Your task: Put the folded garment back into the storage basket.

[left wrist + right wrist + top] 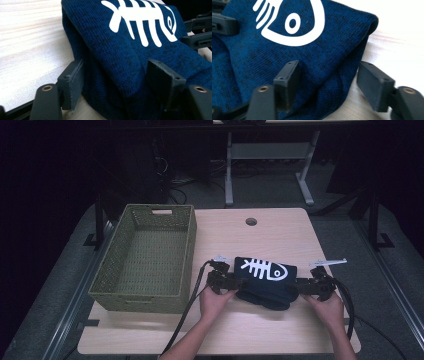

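A folded dark blue knit garment (265, 282) with a white fish-skeleton print lies on the wooden table (260, 332), right of the basket. My left gripper (231, 281) is at its left end. In the left gripper view the jaws (118, 80) straddle a thick fold of the garment (130, 52), and both pads press into the cloth. My right gripper (301, 287) is at the right end. In the right gripper view (329, 80) one pad (287, 80) lies on the garment (294, 57), and the other pad (374, 86) stands just clear of the folded edge.
A green woven basket (142, 301) with nothing in it stands on the left part of the table. A round cable hole (251, 221) sits near the far edge. Black cables trail from both grippers toward the near edge. Desk legs stand on the dark floor beyond.
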`<state>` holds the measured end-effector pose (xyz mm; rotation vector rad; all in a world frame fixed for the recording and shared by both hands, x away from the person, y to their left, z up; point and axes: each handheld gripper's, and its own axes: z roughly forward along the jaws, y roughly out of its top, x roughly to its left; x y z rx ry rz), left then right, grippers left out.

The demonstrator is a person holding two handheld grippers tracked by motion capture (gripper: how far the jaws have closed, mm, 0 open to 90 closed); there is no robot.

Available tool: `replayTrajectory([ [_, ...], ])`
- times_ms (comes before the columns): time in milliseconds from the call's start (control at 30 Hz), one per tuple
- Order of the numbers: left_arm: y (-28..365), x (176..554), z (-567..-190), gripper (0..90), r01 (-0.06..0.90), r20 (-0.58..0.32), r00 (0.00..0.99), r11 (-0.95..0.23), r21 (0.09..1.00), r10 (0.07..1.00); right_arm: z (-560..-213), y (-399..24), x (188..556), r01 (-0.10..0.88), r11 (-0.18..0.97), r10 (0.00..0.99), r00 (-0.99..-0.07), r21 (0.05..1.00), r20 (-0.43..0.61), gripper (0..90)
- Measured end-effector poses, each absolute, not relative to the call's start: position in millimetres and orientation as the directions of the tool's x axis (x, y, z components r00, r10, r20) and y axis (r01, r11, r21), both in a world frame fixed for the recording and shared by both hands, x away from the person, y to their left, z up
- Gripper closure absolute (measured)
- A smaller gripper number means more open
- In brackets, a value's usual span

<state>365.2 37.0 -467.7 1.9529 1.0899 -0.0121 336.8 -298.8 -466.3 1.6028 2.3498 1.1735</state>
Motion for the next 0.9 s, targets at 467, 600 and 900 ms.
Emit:
replayTrajectory([
  [467, 37.2, 364.0, -470.8, 55.4, 0.712, -0.435, 0.614, -0.224, 0.666, 0.658, -467.7, -284.4, 332.5, 0.760, 0.190, 0.828, -0.465, 0.622, 0.315, 65.5],
  [600, 36.4, 363.9, -471.6, 60.8, 0.710, -0.437, 0.615, -0.218, 0.670, 0.656, -469.4, -285.6, 330.7, 0.757, 0.163, 0.822, -0.459, 0.633, 0.337, 69.8],
  [900, 35.8, 362.9, -468.1, 65.4, 0.702, -0.437, 0.623, -0.217, 0.678, 0.648, -463.6, -286.3, 327.6, 0.749, 0.159, 0.810, -0.471, 0.643, 0.348, 72.3],
])
